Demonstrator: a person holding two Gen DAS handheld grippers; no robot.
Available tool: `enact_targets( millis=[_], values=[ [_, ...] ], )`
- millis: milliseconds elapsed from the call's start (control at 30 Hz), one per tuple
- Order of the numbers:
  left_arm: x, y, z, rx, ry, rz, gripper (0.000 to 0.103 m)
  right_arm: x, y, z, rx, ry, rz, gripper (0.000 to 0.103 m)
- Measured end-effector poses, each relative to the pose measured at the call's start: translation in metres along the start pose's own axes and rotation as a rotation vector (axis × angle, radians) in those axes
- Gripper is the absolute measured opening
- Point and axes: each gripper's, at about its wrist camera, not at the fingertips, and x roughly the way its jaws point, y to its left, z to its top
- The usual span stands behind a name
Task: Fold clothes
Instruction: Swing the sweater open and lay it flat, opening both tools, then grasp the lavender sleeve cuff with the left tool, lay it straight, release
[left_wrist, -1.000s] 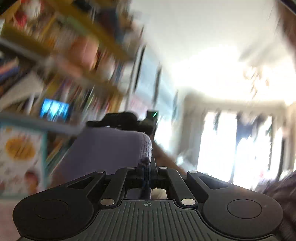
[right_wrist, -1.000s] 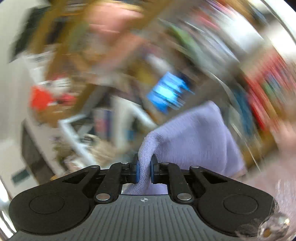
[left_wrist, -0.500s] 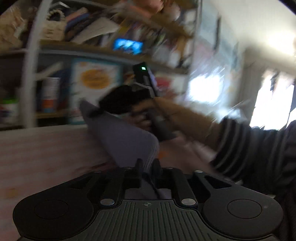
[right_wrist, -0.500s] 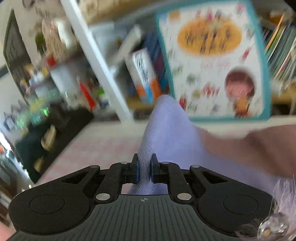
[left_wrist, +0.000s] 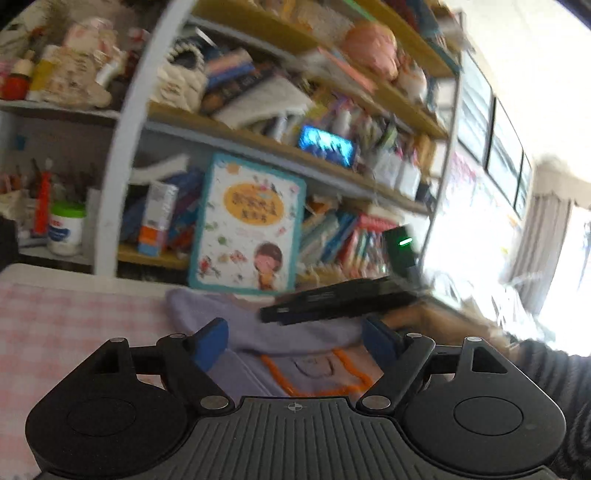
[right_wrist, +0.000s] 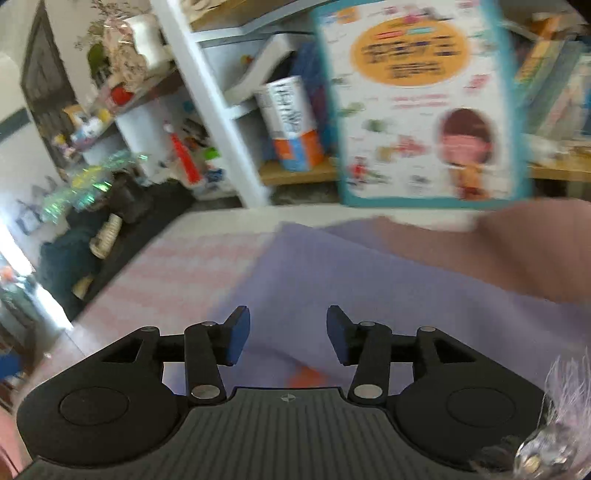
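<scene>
A lilac knitted garment with an orange outline print lies flat on the pink checked tabletop. My left gripper is open and empty just above its near part. My right gripper is open and empty over the same garment. The right gripper's black body shows in the left wrist view, low over the garment's far right side. A blurred arm crosses the right of the right wrist view.
A bookshelf packed with books, jars and toys stands right behind the table. A large children's book leans against it at the table's far edge. The table's left edge drops to a dark floor area.
Both grippers were shut on the lilac garment and holding it up; they came down to the table, and now both are open with the garment lying flat.
</scene>
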Motion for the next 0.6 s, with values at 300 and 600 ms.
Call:
enact_targets(
  millis=[300,600],
  values=[
    [0.081,-0.009,0.009,0.143,0.182,0.166,0.082,-0.09,-0.045,-0.077,-0.102,0.04,-0.282,0.046],
    [0.155,-0.059,0.009,0.4,0.256,0.054,0.079,-0.13,-0.044,-0.126,-0.162,-0.008,-0.345,0.045]
  ],
)
